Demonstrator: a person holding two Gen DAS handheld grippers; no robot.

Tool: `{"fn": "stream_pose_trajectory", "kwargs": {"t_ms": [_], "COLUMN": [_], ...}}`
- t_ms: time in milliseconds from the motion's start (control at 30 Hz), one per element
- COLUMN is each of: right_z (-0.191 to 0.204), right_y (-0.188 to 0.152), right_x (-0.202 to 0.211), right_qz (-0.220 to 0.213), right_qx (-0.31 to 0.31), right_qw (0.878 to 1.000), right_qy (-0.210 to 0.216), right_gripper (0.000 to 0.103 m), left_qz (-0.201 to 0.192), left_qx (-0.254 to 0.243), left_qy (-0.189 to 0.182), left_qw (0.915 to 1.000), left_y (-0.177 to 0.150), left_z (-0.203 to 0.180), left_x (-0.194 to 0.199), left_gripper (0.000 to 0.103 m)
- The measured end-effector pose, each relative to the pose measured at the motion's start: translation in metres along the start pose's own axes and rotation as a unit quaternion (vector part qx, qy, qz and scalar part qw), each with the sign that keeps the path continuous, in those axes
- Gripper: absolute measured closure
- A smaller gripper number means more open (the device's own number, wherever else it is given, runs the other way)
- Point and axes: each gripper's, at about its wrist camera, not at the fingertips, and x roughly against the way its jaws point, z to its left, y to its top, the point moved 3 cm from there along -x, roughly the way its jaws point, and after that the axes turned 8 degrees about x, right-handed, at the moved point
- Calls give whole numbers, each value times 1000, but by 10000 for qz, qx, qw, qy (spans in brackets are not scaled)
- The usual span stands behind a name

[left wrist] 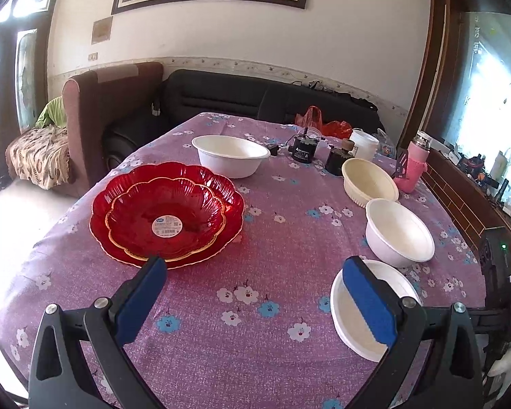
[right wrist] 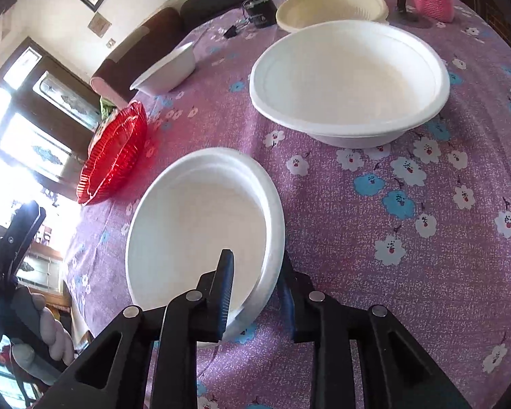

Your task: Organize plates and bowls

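The stacked white plates (right wrist: 201, 235) lie on the worktop (right wrist: 374, 238) at 6 o'clock. The right gripper (right wrist: 255, 279) straddles their rim, jaws slackened, not pinching. They look light, stiff, crushable: take the rim. Left gripper (left wrist: 255, 272) gapes empty.

Two nested red scalloped glass dishes (left wrist: 167, 213), three white paper bowls (left wrist: 231, 155), two stacked white plates (right wrist: 204, 228), one cream ribbed bowl (left wrist: 369, 180).
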Motion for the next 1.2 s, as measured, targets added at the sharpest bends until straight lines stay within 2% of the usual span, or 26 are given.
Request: {"fn": "stream_pose_trajectory", "kwargs": {"t_ms": [133,300,367,567,733,767,800,833,867,900,933,1100,1200], "right_z": [3,10,7,4,10,11,12,13,14,15,16,29,50], "right_y": [-4,-4,-8,-10,-10,-9,-10,-10,-11,-12,-13,-12,-7], "right_x": [10,11,14,9,5,3,2,0,-1,-2,-2,8,13], "right_qz": [-308,-551,-578,-575,-628,-624,-617,-611,-610,-612,-621,-763,-863], "right_qx": [7,99,40,-14,-7,-7,-8,-8,-6,5,15,160,396], "right_qw": [9995,9981,9978,9970,9969,9971,9972,9972,9972,9972,9971,9959,9949], "right_qy": [7,-263,-326,-516,-470,-445,-423,-421,-429,-434,-446,-450,-354], "right_gripper": [74,74,74,74,74,74,74,74,74,79,83,84,84], "left_qz": [296,554,703,1073,1724,1817,1963,2168,2325,2277,2247,1955,1597], "left_qx": [-34,-255,-262,-356,-330,-380,-442,-476,-468,-506,-521,-354,-276], "left_qy": [-57,-159,-221,-66,-510,-547,-567,-647,-717,-715,-725,-745,-574], "left_qw": [9995,9980,9969,9936,9832,9811,9779,9729,9688,9698,9703,9772,9851], "left_y": [-5,-15,-21,-34,-45,-48,-53,-59,-64,-65,-66,-60,-47], "left_z": [-5,-24,-31,-45,-64,-68,-71,-75,-76,-78,-79,-69,-54], "left_x": [-12,-26,-37,-75,-102,-106,-110,-114,-117,-115,-113,-88,-64], "left_gripper": [0,0,0,0,2,13,37,56,87,92,92,91,91]}}
